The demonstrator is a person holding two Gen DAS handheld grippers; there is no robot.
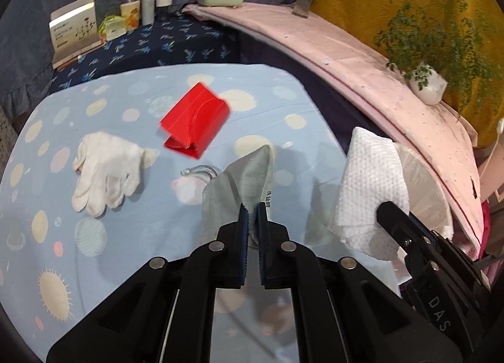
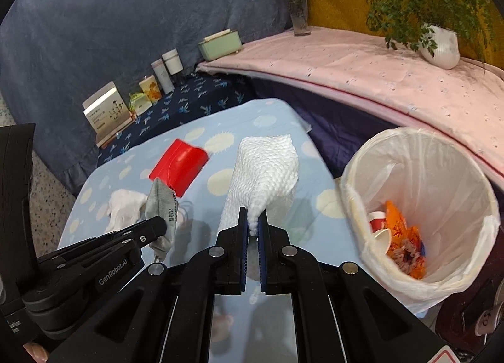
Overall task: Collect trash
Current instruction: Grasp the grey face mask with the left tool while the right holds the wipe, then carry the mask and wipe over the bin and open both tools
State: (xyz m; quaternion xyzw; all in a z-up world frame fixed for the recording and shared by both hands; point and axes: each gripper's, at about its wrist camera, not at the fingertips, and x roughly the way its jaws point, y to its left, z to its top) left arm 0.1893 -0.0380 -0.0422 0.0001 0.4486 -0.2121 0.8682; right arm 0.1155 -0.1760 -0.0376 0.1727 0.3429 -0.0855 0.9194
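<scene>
My left gripper (image 1: 252, 210) is shut on a grey foil wrapper (image 1: 242, 174) and holds it above the light blue spotted tablecloth (image 1: 94, 237). The wrapper also shows in the right wrist view (image 2: 159, 202), at the left gripper's tip. My right gripper (image 2: 252, 216) is shut on a white paper towel (image 2: 264, 171), lifted above the table; the towel shows at the right in the left wrist view (image 1: 368, 190). A white-lined trash bin (image 2: 422, 205) with orange and red trash inside stands right of the table.
On the table lie a red folded case (image 1: 197, 119), white gloves (image 1: 105, 171) and a small pink item with a clear tube (image 1: 192, 183). Boxes and bottles (image 1: 148, 5) line the back. A pink-covered ledge (image 1: 362, 57) holds a potted plant (image 1: 428, 86).
</scene>
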